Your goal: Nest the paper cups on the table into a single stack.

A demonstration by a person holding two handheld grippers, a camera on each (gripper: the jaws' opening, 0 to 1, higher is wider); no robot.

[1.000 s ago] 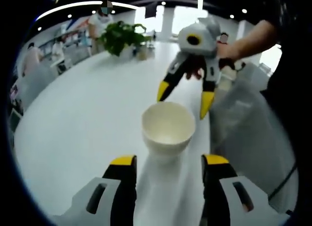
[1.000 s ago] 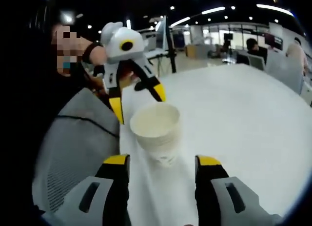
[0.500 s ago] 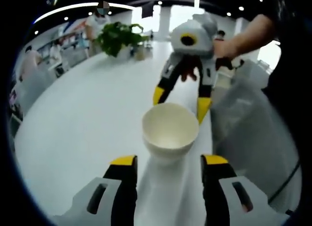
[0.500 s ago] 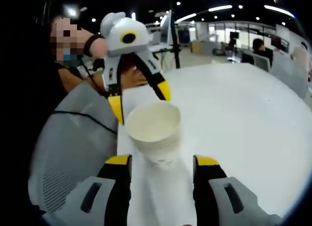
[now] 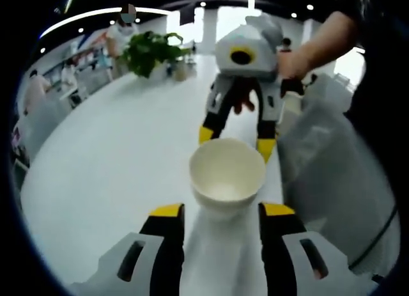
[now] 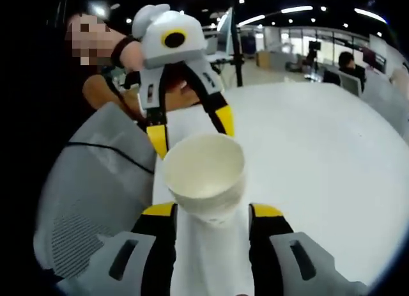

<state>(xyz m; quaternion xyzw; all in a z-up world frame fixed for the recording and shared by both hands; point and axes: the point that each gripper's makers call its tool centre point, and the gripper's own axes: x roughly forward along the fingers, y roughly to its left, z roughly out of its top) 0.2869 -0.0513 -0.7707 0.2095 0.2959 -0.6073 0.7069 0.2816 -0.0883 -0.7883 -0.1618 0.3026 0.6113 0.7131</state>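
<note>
A cream paper cup stack stands upright on the white table, near its edge. My left gripper is open, its yellow-tipped jaws flanking the base of the stack. From the opposite side my right gripper reaches in, open, with its tips just behind the rim. In the right gripper view the cup stack sits between the tips of my right gripper, and layered rims show below its lip. The left gripper hangs open behind it, held by a person's hand.
A grey mesh chair stands right beside the table edge by the cups. A potted plant sits at the table's far end. People sit and stand in the background, one at a desk.
Both grippers have closed in on the cup stack from opposite sides; it looks larger and now sits between each view's own jaw tips. The stack itself has not moved.
</note>
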